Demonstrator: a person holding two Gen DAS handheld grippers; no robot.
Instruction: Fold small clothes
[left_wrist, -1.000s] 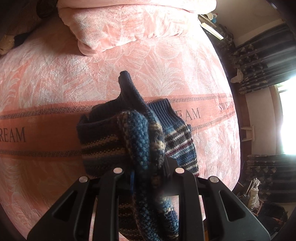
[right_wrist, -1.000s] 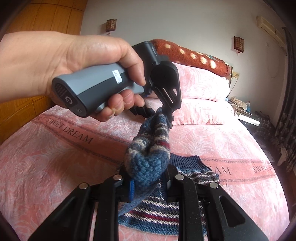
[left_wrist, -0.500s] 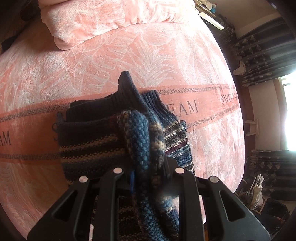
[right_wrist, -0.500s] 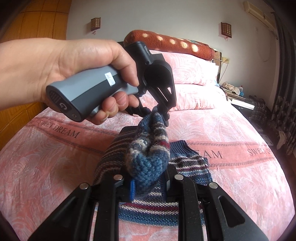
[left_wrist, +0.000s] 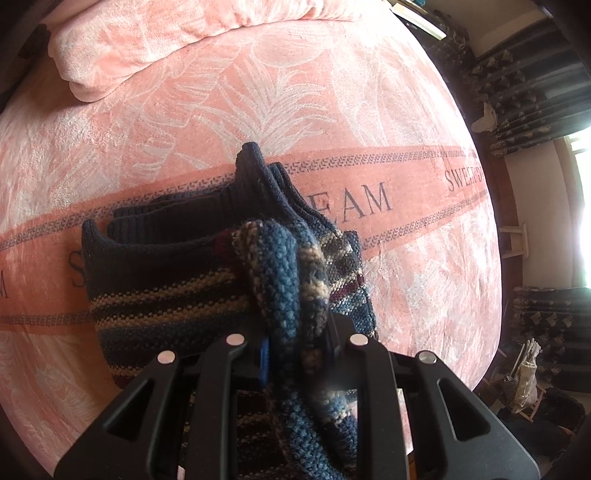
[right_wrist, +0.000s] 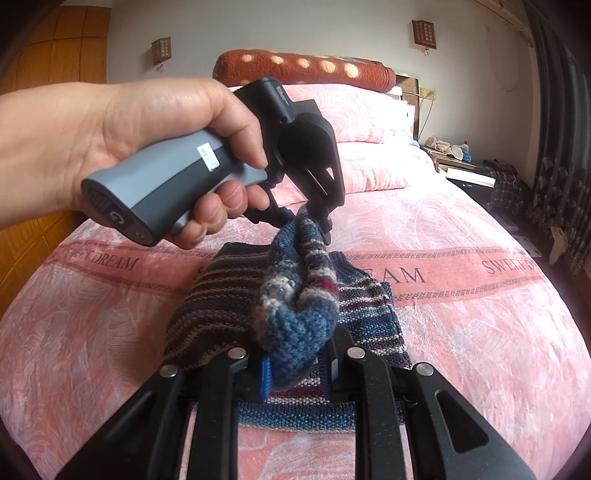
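A small striped knit sweater (left_wrist: 159, 295) in navy, blue, tan and maroon lies partly folded on the pink bedspread (left_wrist: 258, 103). My left gripper (left_wrist: 297, 341) is shut on a bunched edge of the sweater. My right gripper (right_wrist: 295, 363) is shut on the other end of the same bunched edge, and the knit (right_wrist: 303, 288) stretches between the two. In the right wrist view a hand (right_wrist: 140, 140) holds the left gripper (right_wrist: 317, 218) above the sweater (right_wrist: 221, 295), pointing down at it. The fold's underside is hidden.
Pink pillows (right_wrist: 369, 122) and a red dotted bolster (right_wrist: 303, 70) lie at the head of the bed. A nightstand with clutter (right_wrist: 461, 162) and dark curtains (right_wrist: 561, 147) stand to the right. A wooden wardrobe (right_wrist: 48, 48) is on the left.
Both grippers have carried the held edge across and lower toward the bed; the sweater's folded layer now spreads wider to the left. Both grips stayed shut.
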